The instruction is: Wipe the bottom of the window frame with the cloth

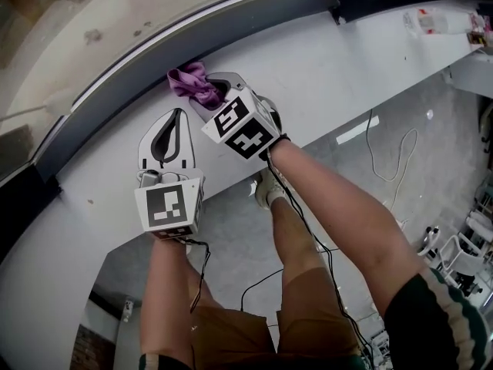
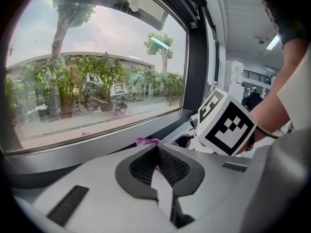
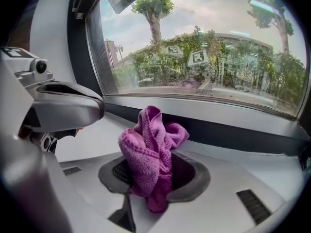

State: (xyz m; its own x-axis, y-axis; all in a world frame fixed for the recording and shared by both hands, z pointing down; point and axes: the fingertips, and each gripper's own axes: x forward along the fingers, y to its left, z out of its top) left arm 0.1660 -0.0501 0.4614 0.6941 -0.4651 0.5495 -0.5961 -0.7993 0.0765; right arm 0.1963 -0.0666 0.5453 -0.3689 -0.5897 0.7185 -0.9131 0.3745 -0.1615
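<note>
While right [image 1: 214, 92] grips one cloth [image 3: 148, 149], left [image 1: 176, 120] empty.

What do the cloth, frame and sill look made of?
Cloth: purple microfibre-like terry, with a fuzzy looped pile. Frame: dark grey, smooth, semi-matte, probably painted metal. Sill: white, smooth, matte; painted board or laminate, cannot tell which.

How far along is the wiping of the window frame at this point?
Done: the purple cloth is bunched in the shut right gripper. In hand: the cloth is held at the dark bottom of the window frame, though contact isn't certain. Left: the wipe along it; no cleaned stretch shows. The left gripper is shut and empty.
</note>
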